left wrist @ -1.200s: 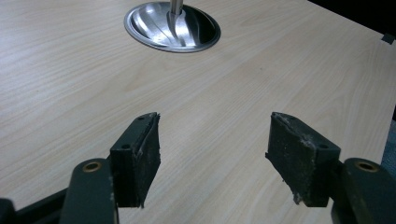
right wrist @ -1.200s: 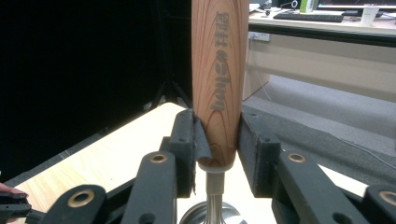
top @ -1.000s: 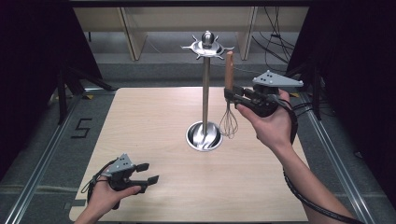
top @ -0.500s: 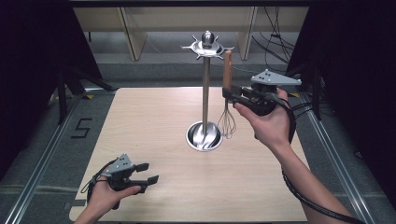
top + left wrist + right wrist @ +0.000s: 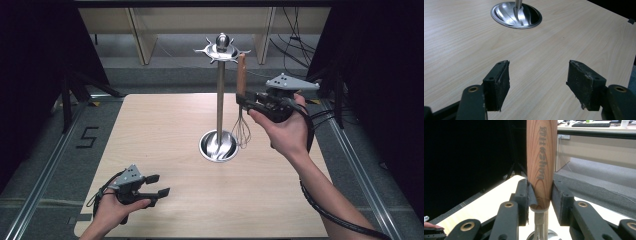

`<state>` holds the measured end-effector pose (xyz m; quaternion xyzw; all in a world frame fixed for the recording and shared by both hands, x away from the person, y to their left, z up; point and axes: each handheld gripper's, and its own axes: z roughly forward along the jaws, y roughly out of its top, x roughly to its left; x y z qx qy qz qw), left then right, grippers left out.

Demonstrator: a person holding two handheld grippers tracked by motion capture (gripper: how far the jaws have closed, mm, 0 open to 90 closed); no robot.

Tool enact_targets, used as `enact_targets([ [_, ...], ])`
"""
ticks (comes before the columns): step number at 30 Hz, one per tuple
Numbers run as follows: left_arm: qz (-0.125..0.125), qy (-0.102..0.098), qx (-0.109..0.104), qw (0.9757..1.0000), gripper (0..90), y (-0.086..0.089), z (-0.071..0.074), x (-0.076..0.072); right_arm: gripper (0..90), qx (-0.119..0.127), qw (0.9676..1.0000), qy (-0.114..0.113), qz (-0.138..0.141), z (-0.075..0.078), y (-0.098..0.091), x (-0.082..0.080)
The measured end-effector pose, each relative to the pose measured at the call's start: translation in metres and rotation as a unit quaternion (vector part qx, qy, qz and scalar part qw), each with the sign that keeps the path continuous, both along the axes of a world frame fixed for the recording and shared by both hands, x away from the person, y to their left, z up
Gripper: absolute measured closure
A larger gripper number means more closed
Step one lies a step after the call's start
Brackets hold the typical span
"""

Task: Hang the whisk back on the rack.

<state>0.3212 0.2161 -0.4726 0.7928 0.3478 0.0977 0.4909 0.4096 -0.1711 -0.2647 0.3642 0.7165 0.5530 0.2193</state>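
Right gripper (image 5: pixel 246 100): jaws clamped on the lower end of the whisk (image 5: pixel 241 107) handle, my read from the right gripper view. Whisk upright, long axis vertical, wires down, raised above the surface (image 5: pixel 165 125), just right of the stand (image 5: pixel 220 100) pole. Handle tip sits close under the hook crown, slightly right. Next move, I judge: up and across to a hook. Left gripper (image 5: pixel 155 184): jaws open, empty, well apart near the front edge.
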Motion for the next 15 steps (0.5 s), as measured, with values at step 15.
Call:
enact_targets([
  [15,0.003,-0.001,-0.001,1.0000,33.5,0.0001,0.0005,-0.0003,69.3,0.004,0.9999,0.014,-0.003,0.0000,0.0044,0.0027],
])
